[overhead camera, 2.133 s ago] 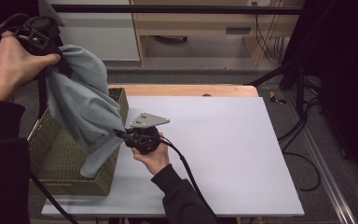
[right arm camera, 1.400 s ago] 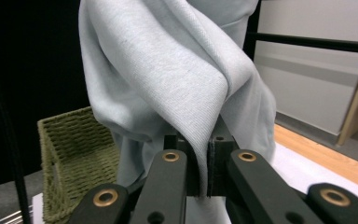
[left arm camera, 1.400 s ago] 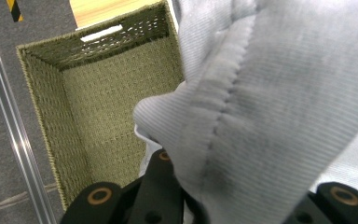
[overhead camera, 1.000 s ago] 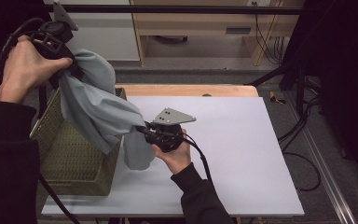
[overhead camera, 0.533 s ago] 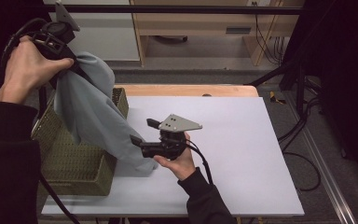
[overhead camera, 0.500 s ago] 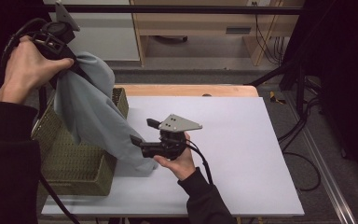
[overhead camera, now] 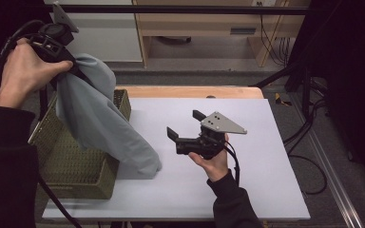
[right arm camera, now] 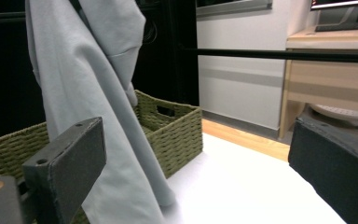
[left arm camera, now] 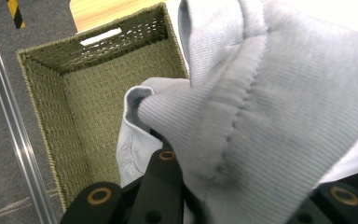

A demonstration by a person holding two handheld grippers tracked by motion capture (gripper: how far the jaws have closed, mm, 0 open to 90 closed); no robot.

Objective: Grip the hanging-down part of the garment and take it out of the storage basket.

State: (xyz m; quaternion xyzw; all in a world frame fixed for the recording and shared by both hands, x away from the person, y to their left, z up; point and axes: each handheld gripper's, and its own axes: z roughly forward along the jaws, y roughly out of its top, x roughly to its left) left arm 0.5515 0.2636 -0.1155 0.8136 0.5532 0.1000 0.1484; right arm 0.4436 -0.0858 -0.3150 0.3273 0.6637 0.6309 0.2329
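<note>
A grey sweatshirt hangs from my left gripper, which is raised high over the green woven basket and shut on a fold of the cloth. The garment's lower end rests on the white table top just right of the basket. My right gripper is held above the middle of the table, jaws wide open and pointing left at the cloth, holding nothing. In the right gripper view the sweatshirt hangs in front of the basket.
The basket's inside holds nothing but the hanging cloth. A black bar runs across the back above a wooden cabinet. Cables lie on the floor to the right of the table.
My right gripper let go of the sweatshirt's lower part, opened and drew back to the right. The cloth's end dropped onto the table beside the basket. The left gripper stayed raised.
</note>
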